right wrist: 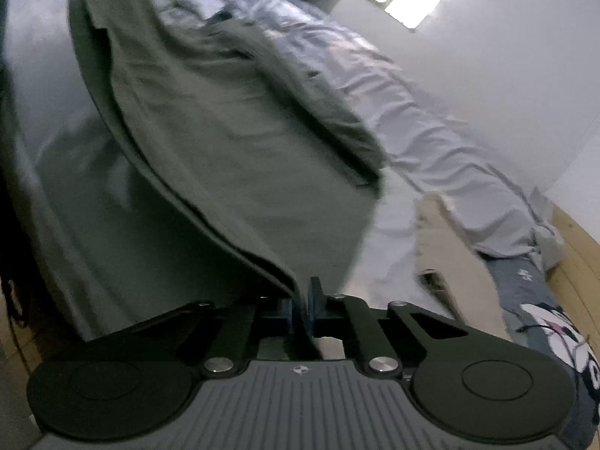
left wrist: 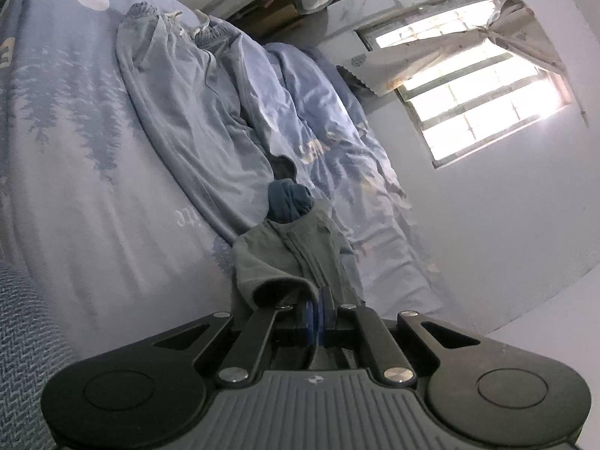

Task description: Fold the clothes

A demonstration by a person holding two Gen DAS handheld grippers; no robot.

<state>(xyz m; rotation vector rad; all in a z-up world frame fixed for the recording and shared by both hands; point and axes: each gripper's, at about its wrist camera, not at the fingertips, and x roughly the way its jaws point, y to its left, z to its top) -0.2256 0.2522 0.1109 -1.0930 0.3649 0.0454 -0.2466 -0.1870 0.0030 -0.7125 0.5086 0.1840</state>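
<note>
Pinching grey garment, both jaws closed

The left gripper, a black two-finger tool with blue pads, is pointing slightly downward toward the far end of the bed, its jaws pressed fully together and pinching a fold of the grey-green cotton garment. The right gripper, the same black build, is tilting a little more steeply downward, its blue pads clamping the hemmed edge of that garment, which is draping away to the far left.
</note>
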